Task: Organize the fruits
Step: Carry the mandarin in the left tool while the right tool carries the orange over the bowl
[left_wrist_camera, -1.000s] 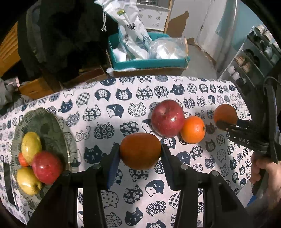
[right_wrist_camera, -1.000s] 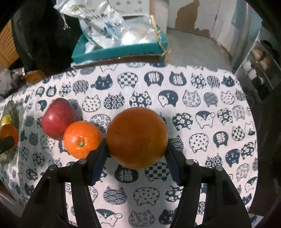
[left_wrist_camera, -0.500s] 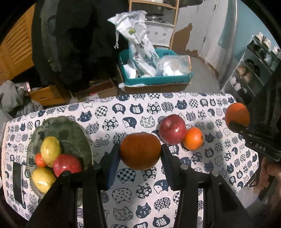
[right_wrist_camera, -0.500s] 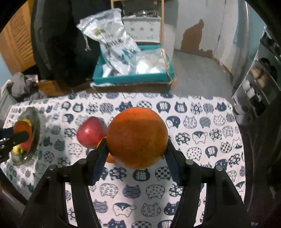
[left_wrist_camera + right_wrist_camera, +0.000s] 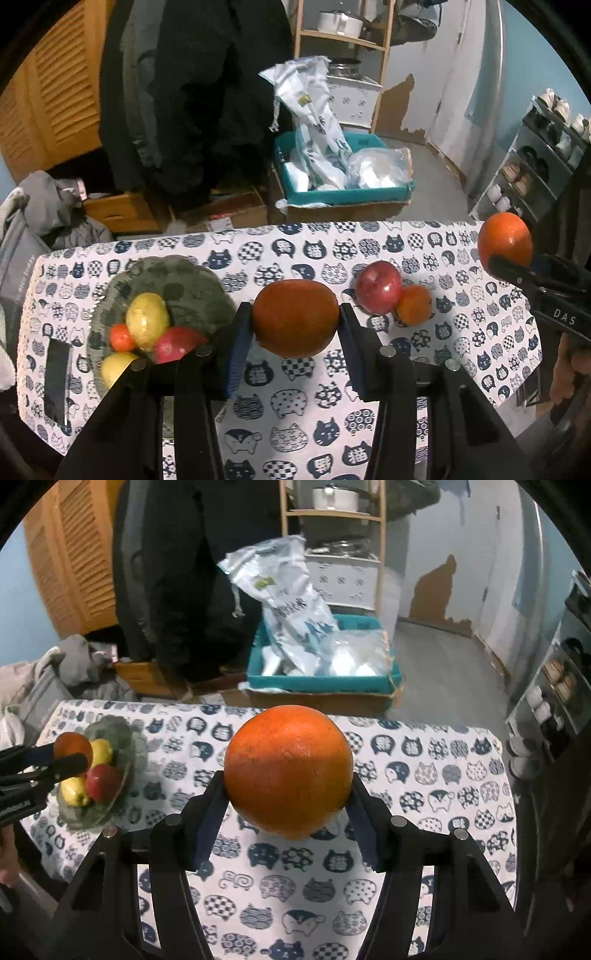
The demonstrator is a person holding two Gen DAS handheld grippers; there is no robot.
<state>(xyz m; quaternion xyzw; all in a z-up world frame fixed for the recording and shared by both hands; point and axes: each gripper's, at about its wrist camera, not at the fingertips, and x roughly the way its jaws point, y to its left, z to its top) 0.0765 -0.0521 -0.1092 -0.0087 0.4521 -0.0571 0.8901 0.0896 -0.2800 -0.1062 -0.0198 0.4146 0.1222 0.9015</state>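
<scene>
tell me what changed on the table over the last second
Both tongs lifted away from the cat-print tablecloth, each keeping its fruit: left tongs a dull orange fruit, right tongs a bright orange. Nothing released. The red apple, small orange and fruit plate stayed put.

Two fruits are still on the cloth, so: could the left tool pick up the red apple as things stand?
Probably not yet. The left tool is already shut on an orange, so nothing more fits between its fingers. The red apple itself lies unobstructed on the table, touching only a small orange.
</scene>
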